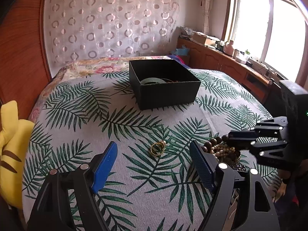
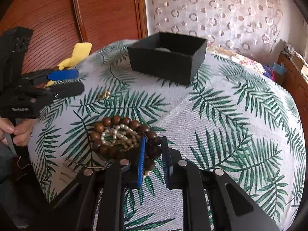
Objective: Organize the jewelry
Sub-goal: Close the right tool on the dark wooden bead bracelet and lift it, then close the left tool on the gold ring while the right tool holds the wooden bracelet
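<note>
Leaf-print cloth (image 2: 221, 119) covers the surface, its near edge cut off; black box (image 1: 163, 84) sits at the far side, contents mostly hidden, only a pale green ring-shaped piece partly visible. Right gripper (image 2: 154, 152) is clamped on the wooden bead bracelet (image 2: 115, 123) ringing tangled pearls (image 2: 117, 134). Left gripper (image 1: 154, 165) gapes empty over the gold ring (image 1: 156, 148).

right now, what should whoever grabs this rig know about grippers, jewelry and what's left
Left gripper: open, empty, hovering over the gold ring on the leaf cloth.
Right gripper: fingers on either side of the wooden bead bracelet; firm grip not confirmed.
Pearl strand lies inside that bracelet's loop.
Black box sits further back on the cloth and already holds a pale green bangle and some beads.
Left: bracelet, pearls and ring into the box.
</note>
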Demonstrator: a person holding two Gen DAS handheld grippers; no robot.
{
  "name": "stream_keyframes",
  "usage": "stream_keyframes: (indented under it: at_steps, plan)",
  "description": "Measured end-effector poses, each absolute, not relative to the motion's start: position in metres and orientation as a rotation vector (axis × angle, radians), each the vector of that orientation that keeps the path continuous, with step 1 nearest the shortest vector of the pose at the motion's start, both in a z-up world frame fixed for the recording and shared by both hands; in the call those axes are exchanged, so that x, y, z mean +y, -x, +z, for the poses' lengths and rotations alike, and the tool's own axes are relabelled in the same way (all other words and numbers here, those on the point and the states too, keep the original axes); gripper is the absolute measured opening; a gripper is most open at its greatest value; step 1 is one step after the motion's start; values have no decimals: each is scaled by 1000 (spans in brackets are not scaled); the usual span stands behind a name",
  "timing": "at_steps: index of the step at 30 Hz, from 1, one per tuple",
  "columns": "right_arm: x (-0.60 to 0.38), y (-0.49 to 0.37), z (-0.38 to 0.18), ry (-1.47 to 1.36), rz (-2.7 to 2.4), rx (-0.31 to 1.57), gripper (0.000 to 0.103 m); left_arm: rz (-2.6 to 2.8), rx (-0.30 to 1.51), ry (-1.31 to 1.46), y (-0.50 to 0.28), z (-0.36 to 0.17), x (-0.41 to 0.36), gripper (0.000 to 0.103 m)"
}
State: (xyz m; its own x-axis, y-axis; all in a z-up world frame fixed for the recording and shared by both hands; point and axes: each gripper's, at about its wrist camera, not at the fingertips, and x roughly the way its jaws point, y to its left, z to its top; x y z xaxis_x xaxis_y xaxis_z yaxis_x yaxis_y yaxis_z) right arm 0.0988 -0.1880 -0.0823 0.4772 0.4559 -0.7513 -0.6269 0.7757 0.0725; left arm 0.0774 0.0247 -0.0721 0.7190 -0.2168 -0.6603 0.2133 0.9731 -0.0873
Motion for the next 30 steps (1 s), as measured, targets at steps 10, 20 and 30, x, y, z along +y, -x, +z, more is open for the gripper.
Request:
stream_keyframes:
  at_steps: [10,20,30]
  plan:
    - [-194,-95,-38,180,700,709,17,-247,752,-5,-78,-77,22,74]
    - [-195,-102,-9,166,688,645,17,-283,789,-35,-80,-83,12,68]
    - [-195,-111,-7,173,662,644,17,-285,836,-56,-97,-90,5,42]
